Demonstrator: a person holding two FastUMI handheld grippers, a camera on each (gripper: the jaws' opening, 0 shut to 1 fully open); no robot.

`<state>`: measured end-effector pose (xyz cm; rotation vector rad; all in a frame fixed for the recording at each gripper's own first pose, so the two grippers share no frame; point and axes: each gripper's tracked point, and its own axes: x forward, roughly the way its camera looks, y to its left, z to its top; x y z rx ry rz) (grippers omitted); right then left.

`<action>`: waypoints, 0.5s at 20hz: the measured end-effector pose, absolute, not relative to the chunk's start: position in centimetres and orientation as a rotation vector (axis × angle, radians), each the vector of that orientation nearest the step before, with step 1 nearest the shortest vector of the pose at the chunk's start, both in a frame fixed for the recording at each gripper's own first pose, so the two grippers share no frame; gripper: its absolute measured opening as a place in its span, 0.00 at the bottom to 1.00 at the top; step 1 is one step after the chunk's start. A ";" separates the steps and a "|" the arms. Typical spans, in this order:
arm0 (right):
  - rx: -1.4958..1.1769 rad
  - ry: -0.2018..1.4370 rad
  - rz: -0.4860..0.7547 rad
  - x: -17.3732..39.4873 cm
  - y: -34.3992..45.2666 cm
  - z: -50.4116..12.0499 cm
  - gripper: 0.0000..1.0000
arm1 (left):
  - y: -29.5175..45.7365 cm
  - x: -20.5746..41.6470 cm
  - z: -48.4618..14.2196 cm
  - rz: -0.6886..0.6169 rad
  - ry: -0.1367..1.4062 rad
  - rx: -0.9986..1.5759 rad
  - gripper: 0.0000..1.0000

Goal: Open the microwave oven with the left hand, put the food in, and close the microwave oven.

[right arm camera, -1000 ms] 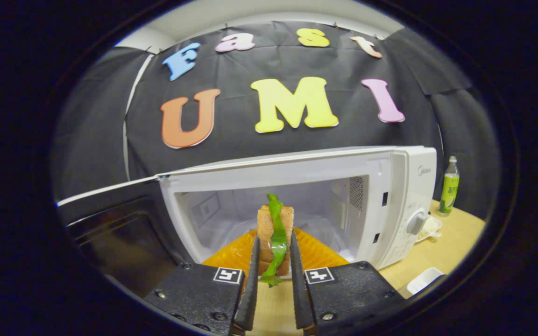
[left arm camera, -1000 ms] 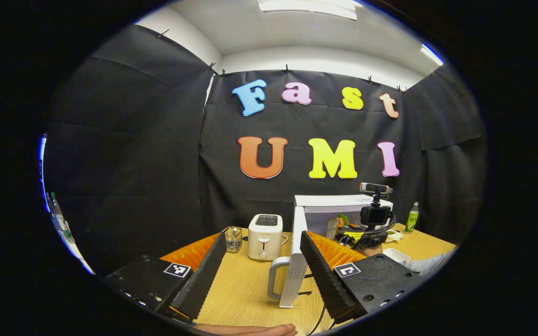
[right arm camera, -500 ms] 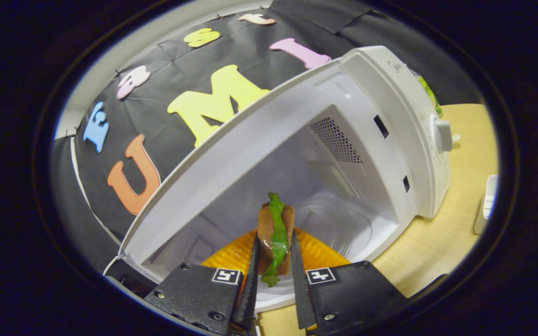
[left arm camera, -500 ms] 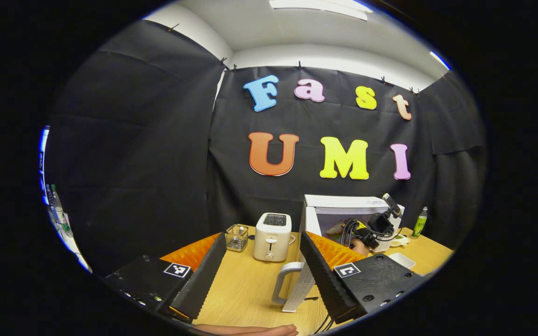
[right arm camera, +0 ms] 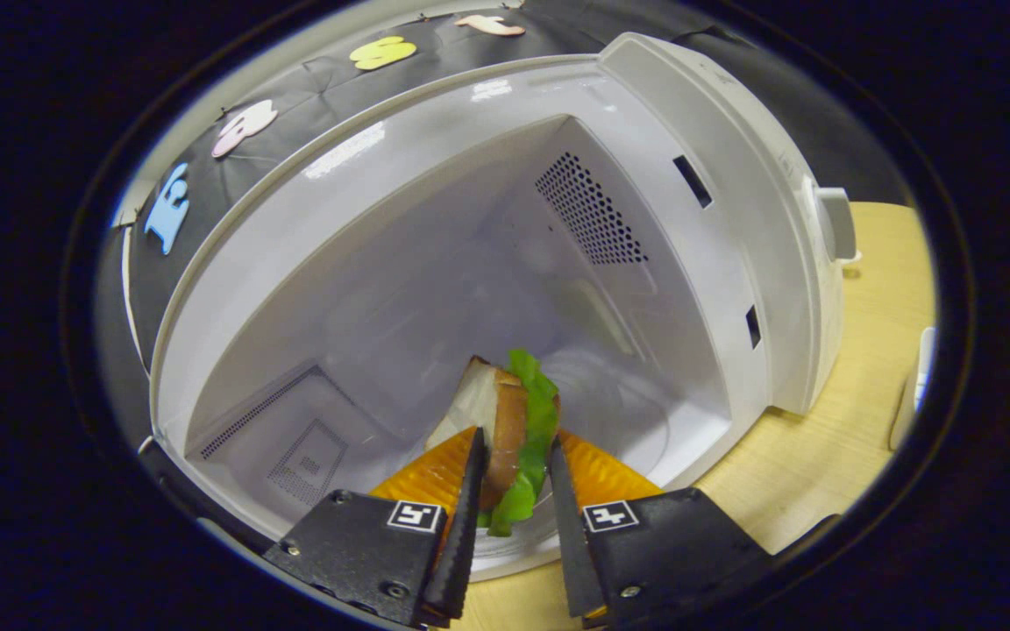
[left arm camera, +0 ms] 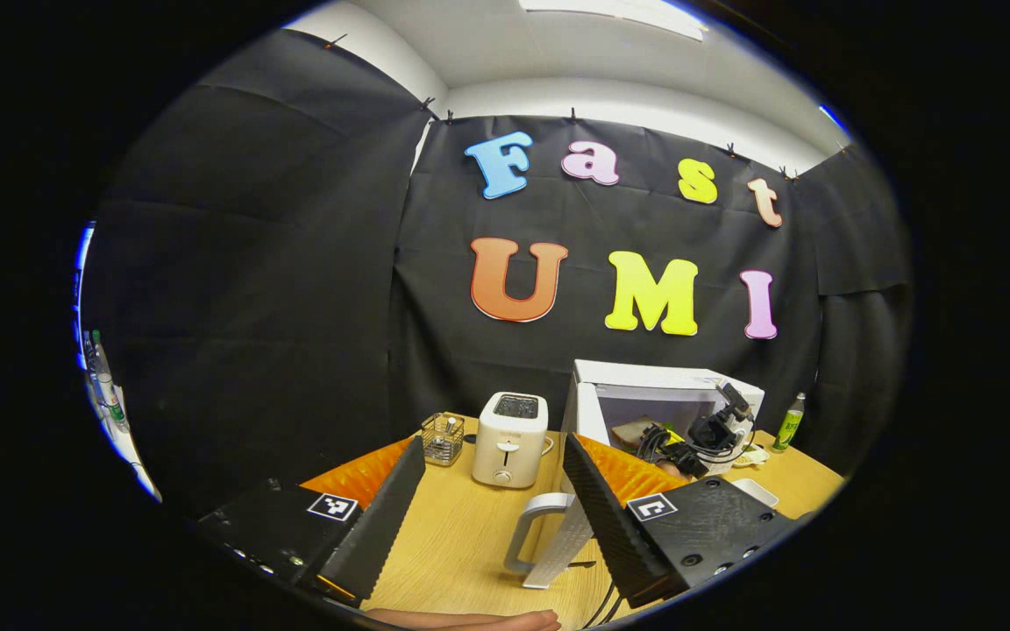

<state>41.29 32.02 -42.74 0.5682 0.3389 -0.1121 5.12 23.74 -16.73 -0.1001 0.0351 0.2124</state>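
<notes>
The white microwave [left arm camera: 665, 379] stands open at the back of the wooden table, its door [left arm camera: 568, 536] swung out toward me with the handle [left arm camera: 524, 535] on its near edge. My left gripper [left arm camera: 493, 456] hangs open above the table, in front of the door, holding nothing. In the left gripper view my right gripper [left arm camera: 705, 434] reaches into the oven's mouth. In the right gripper view my right gripper [right arm camera: 514, 438] is shut on a sandwich [right arm camera: 505, 394] of bread and green lettuce. The sandwich is tilted, low over the glass turntable [right arm camera: 619, 412] inside the cavity [right arm camera: 435, 280].
A white toaster [left arm camera: 509, 427] and a small wire basket [left arm camera: 442, 436] stand left of the microwave. A green bottle [left arm camera: 790, 421] and a white tray [left arm camera: 755, 491] are on its right. The microwave's dial [right arm camera: 834, 232] faces the bare tabletop [right arm camera: 807, 456]. A hand [left arm camera: 470, 620] shows at the bottom edge.
My right gripper has carried the sandwich from in front of the opening into the cavity and down toward the turntable, and the sandwich has tilted. My left gripper has drawn back slightly, still open.
</notes>
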 end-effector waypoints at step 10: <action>0.107 0.157 -0.147 39.7 29.8 -41.0 0.90 | 25.4 3.7 -17.1 0.273 0.015 -0.016 0.95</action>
